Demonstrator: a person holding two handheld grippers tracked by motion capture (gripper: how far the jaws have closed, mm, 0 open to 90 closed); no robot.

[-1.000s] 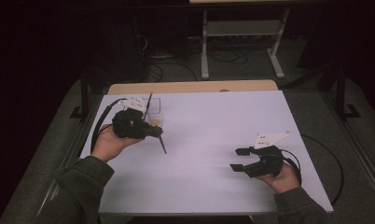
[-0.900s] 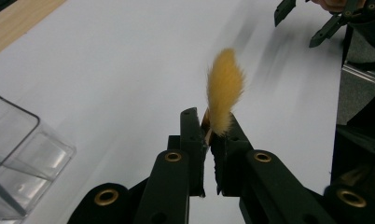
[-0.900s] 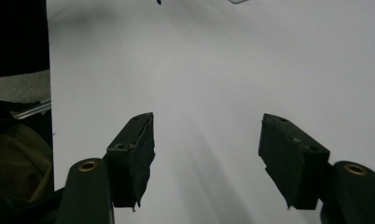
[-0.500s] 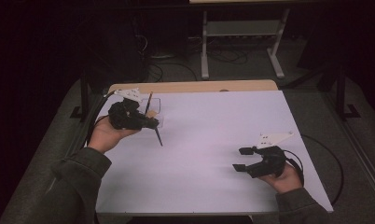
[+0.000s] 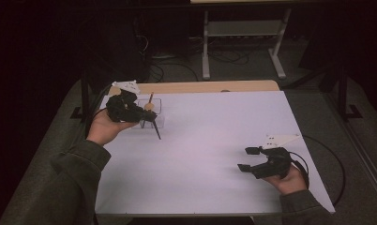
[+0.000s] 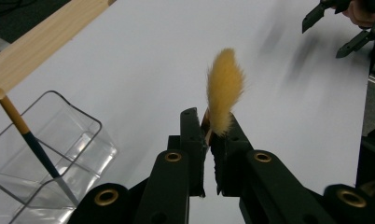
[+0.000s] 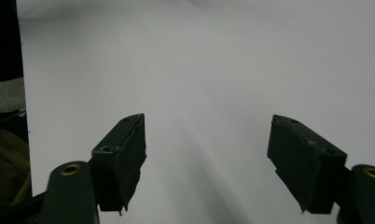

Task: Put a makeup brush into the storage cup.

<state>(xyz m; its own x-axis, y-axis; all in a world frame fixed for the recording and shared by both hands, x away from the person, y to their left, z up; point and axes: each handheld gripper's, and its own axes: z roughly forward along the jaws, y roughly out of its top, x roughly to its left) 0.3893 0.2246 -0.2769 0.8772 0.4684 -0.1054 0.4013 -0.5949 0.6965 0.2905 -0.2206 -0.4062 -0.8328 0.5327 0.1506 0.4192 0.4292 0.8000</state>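
Lifted farther toward the far left, my left gripper clamps a brush beside the clear holder, which holds another brush, so insertion comes next; my right gripper idles wide open near right.

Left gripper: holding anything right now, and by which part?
Yes: the left gripper is shut on a brush, clamped just below its tan bristle head.
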